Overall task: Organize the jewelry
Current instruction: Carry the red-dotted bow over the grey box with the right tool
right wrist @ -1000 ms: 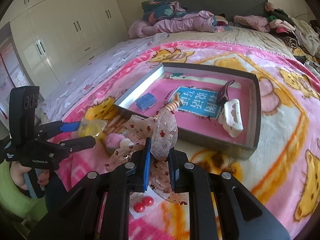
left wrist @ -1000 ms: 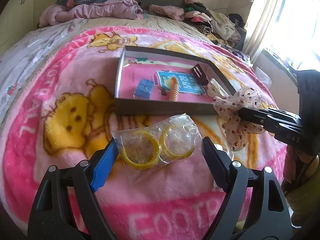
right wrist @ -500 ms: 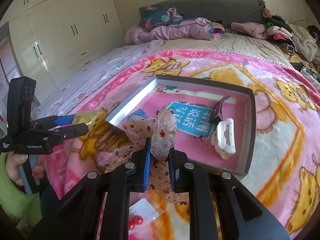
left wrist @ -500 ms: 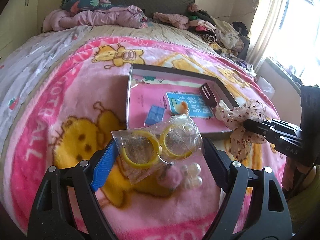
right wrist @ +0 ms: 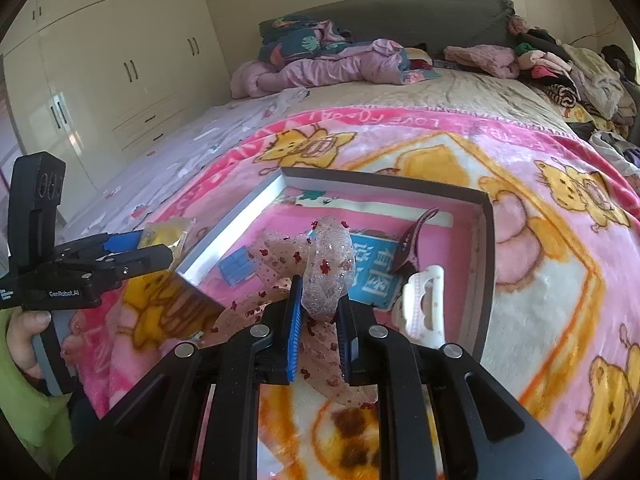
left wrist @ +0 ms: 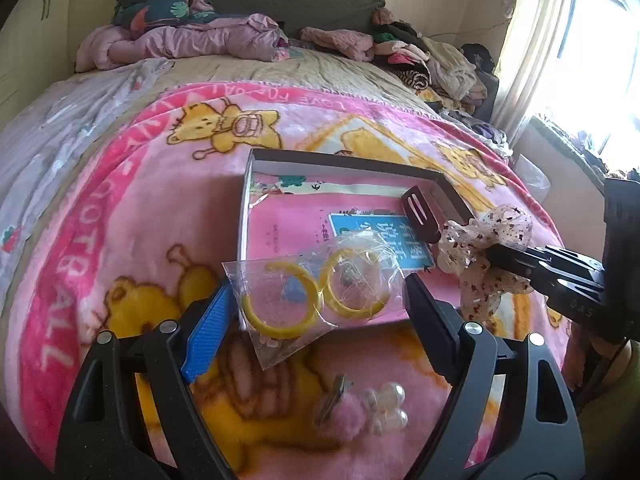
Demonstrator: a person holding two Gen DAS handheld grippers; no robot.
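Left claw (left wrist: 320, 300) up off the bed, its jaws pinching the clear bag of yellow rings (left wrist: 316, 292) by both side edges, and the bag hangs low centre of the left wrist view, right over the near-left corner of the grey box (left wrist: 245, 216). Plenty of bare pink box floor behind it; the box walls frame that floor at left, back and right. The dark hair clip (left wrist: 420, 218) leans on the right wall, and the blue card (left wrist: 384, 240) lies flat, partly hidden by the bag.

Right claw (right wrist: 316, 312) is clamped tight on the sheer spotted bow (right wrist: 328, 272), centre of the right wrist view, held above the box's near edge; its tails trail down between the fingers. The white claw clip (right wrist: 424, 304) sits in the near-right corner, the small blue square (right wrist: 236, 268) by the left wall.

Against a second ago: the bag has lifted from the pink blanket (left wrist: 132, 208) and travelled forward, so the box now sits under it, and the pink pompom with pearls (left wrist: 360, 408) shows beneath in the lower frame. The bow has crept closer over the box too.

At the left of the right wrist view, the person's hand (right wrist: 28, 336) grips the left tool's handle, fingers level and pointing right toward the box.
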